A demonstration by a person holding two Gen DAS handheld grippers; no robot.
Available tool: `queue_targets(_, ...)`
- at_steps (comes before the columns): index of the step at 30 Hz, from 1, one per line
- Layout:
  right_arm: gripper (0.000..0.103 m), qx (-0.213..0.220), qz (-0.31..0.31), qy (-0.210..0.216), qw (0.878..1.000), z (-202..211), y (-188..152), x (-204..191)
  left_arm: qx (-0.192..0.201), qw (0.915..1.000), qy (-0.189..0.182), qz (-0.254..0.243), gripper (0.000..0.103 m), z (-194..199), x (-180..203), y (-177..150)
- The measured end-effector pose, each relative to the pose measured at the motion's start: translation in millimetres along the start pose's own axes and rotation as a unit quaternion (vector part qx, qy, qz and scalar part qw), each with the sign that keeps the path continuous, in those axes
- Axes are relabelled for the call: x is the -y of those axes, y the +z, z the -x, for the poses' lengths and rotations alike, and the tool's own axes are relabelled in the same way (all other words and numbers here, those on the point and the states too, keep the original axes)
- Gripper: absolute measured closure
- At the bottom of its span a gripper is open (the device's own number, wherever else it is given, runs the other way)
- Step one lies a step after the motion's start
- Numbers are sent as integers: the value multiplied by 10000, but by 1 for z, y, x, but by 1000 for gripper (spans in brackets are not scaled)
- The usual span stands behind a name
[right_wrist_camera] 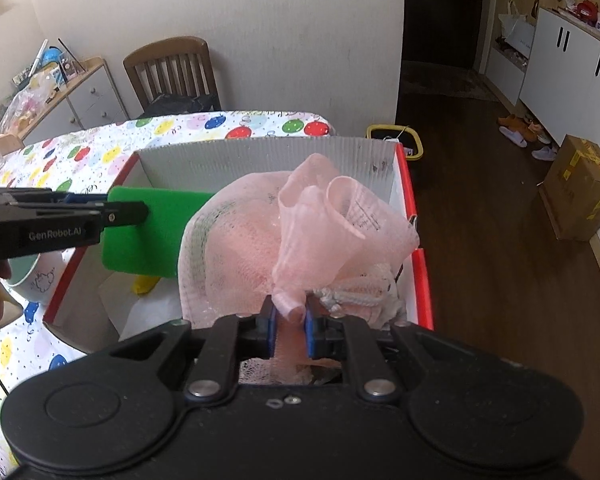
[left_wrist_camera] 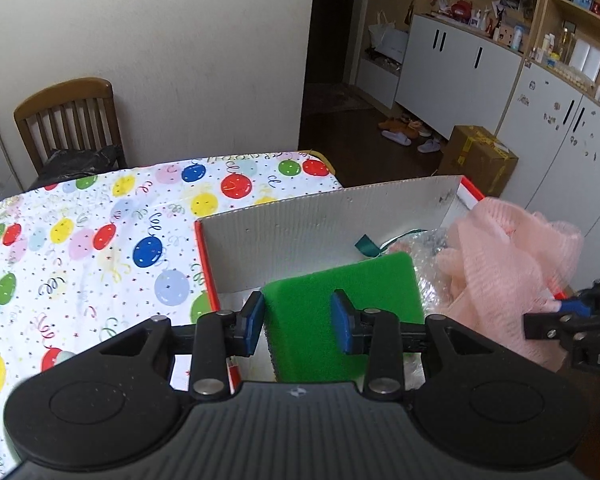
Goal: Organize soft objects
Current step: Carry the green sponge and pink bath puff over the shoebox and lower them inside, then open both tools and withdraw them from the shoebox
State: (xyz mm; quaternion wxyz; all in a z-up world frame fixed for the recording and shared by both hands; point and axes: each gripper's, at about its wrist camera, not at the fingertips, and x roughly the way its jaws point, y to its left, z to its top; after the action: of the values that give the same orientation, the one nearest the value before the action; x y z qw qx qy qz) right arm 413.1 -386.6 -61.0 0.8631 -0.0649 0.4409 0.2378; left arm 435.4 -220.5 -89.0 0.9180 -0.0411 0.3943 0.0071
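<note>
From my left wrist camera, the left gripper (left_wrist_camera: 298, 320) pinches a green sponge (left_wrist_camera: 342, 304) — a flat slab with rounded corners, a fuzzy scouring face and a dark edge near the pads. Both blue pads (left_wrist_camera: 342, 322) press its two faces, and it hangs over the near left part of the box (left_wrist_camera: 328, 216). The box is corrugated cardboard, grey-white inside with a red outer skin, and it sits at the table's right edge. Inside it I see crinkled clear wrap and a dark green ribbon (left_wrist_camera: 366, 245) against the far wall. At the right a peach mesh pouf (left_wrist_camera: 512, 264) billows over the box, with the right gripper (left_wrist_camera: 572, 312) coming in from that side. The tablecloth (left_wrist_camera: 100, 240) is glossy white, printed with coloured balloons and streamers. Beyond the far edge stands a slatted wooden chair (left_wrist_camera: 70, 120) against a plain wall; a dark wood floor runs to white cabinets with cluttered shelves above.

From my right wrist camera, the right gripper (right_wrist_camera: 291, 320) is nearly closed, nipping a gathered fold of the pouf (right_wrist_camera: 300, 236) — soft netting in loose ruffles, with a white cord knot (right_wrist_camera: 352, 298) beside the pads. It hangs over the right half of the box (right_wrist_camera: 260, 160). To the left the left gripper (right_wrist_camera: 112, 208) holds the sponge (right_wrist_camera: 152, 236) edge-on above the box's left side, over a yellow scrap (right_wrist_camera: 144, 282) on white paper. A brown carton (right_wrist_camera: 580, 188) sits on the floor at the right.
</note>
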Motion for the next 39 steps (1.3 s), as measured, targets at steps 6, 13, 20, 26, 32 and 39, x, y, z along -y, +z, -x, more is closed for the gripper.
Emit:
queue_targets(6,76,124,30,2,9999,14,2,2,-84,9999,-9,-88,54,7,4,-3)
queue_targets(13,55,315,1,5,9995,31,3,0,35,9998,-151,-137,42,23,7,-8)
queue_targets(20,44,638,-7,115,9979,56,1,-5,277,9992,-255,-136,38,50,8,-11)
queue_targets(26,38,1046,-18,225,9943,82,-6,-12,499,9981,-314,-181,32,80,5,-19)
queue_targets(32,28,1485,-49,227,9886,106,-15,-22,870,9953,-322,-279,27,116,6,-29)
queue_targets(39,14,1890,22,137,9819,124,-31,-42,1133,9926,-308,-315,18,152,6,-46)
